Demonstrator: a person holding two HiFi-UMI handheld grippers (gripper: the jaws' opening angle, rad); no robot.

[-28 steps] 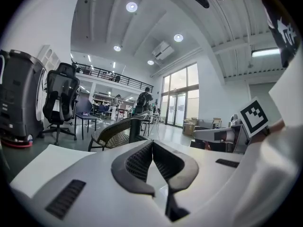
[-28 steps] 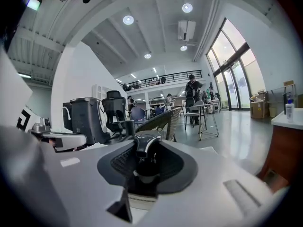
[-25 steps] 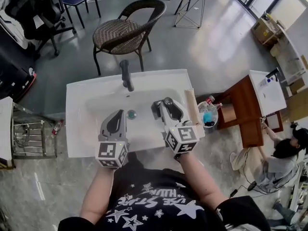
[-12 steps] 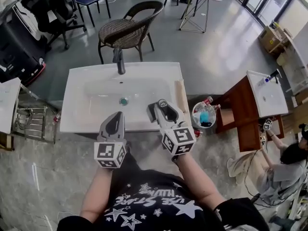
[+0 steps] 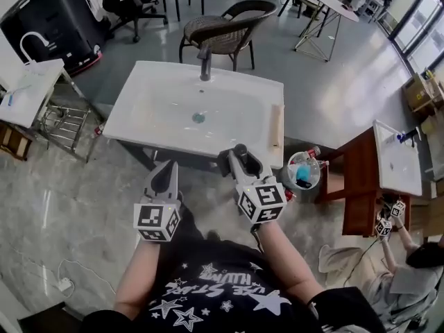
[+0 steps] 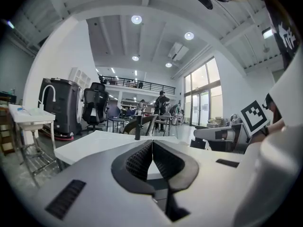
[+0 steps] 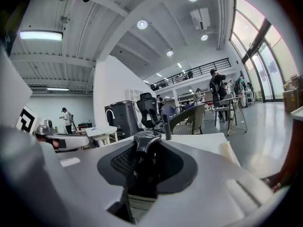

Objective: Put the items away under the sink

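Note:
The white sink (image 5: 149,120) with its dark faucet (image 5: 205,61) stands ahead of me, and both grippers hang over the floor in front of its near edge. My left gripper (image 5: 165,169) is shut with nothing in it; in the left gripper view its pads (image 6: 142,157) meet in one line. My right gripper (image 5: 239,159) is shut on a dark item (image 5: 241,150) with a rounded top, which sticks up between the jaws in the right gripper view (image 7: 147,141). The space under the sink is hidden from here.
A clear bucket (image 5: 303,171) with bottles sits on the floor right of the sink. A wooden strip (image 5: 276,125) lies along the basin's right side. Nearby are a wooden cabinet (image 5: 357,179), a metal rack (image 5: 66,123) at left, and a wicker chair (image 5: 222,33) behind.
The sink has slid away toward the top of the head view. Both grippers, earlier over the basin, are now off its front edge. The right gripper still holds the dark item.

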